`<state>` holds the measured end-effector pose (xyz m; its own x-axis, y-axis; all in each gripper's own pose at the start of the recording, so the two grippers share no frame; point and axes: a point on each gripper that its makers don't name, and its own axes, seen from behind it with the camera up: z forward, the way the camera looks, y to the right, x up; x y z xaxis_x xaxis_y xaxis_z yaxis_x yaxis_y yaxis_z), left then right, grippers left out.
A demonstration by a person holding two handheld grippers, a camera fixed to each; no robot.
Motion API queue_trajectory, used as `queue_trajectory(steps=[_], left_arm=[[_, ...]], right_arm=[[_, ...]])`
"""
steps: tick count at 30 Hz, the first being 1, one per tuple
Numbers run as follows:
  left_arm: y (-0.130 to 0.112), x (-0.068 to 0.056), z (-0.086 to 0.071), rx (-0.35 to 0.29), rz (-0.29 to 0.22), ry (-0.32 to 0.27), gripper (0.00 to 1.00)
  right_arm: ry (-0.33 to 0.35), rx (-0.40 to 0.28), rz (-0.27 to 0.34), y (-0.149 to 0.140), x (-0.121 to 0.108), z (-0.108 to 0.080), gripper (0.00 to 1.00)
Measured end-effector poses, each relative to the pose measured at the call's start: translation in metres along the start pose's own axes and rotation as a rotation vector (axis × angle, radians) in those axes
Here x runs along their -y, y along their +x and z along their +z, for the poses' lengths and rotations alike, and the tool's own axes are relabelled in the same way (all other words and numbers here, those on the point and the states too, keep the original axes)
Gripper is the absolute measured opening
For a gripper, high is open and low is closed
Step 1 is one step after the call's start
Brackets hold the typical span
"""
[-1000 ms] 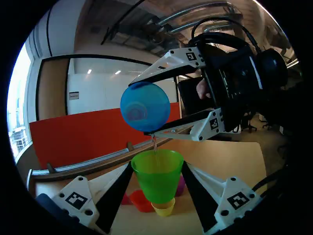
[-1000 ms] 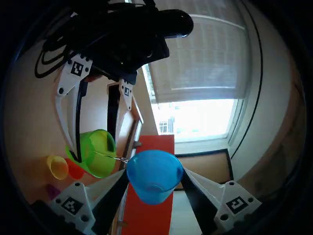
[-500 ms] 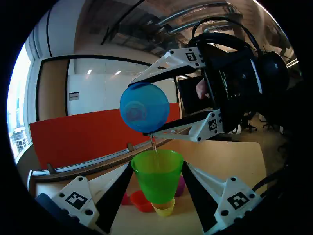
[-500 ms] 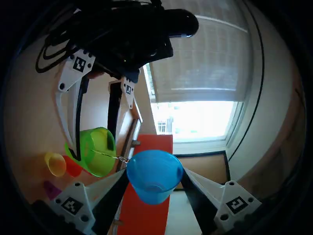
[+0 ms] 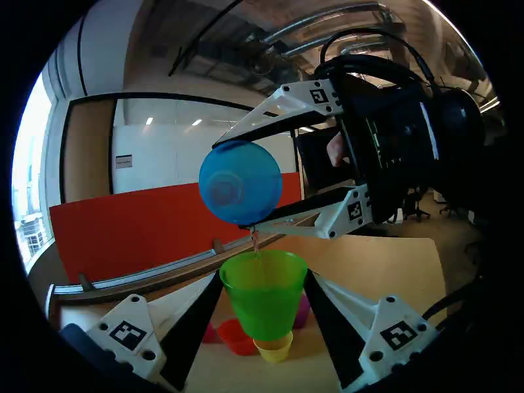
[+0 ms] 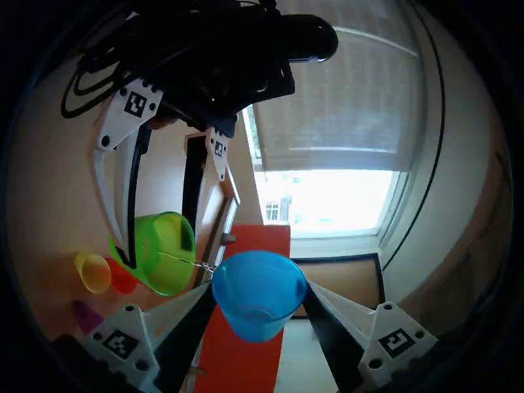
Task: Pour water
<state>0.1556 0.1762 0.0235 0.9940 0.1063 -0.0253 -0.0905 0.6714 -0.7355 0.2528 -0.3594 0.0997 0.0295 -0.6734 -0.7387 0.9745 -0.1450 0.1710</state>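
In the left gripper view my left gripper is shut on a green cup, held upright above the table. Above it the right gripper holds a blue cup tipped on its side, and a thin stream of water falls from its rim into the green cup. In the right gripper view my right gripper is shut on the blue cup. The water runs from its rim to the green cup, which the left gripper holds. A hand shows behind each far gripper.
Small cups stand on the wooden table below: a yellow cup, a red cup and a purple cup. An orange wall panel runs behind the table. A bright window lies beyond the blue cup.
The blue cup and right gripper have shifted slightly left and down over the green cup. Water keeps running. The green cup has stayed in place.
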Motion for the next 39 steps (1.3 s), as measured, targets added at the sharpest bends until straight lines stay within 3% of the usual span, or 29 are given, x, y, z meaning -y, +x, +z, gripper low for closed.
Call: queue_trajectory(steps=[39], left_arm=[[0.0026,0.0017,0.0020,-0.004,-0.004,-0.004,0.88]], right_arm=[[-0.010,0.006,-0.055,-0.0035,-0.0065,0.0018,0.91]])
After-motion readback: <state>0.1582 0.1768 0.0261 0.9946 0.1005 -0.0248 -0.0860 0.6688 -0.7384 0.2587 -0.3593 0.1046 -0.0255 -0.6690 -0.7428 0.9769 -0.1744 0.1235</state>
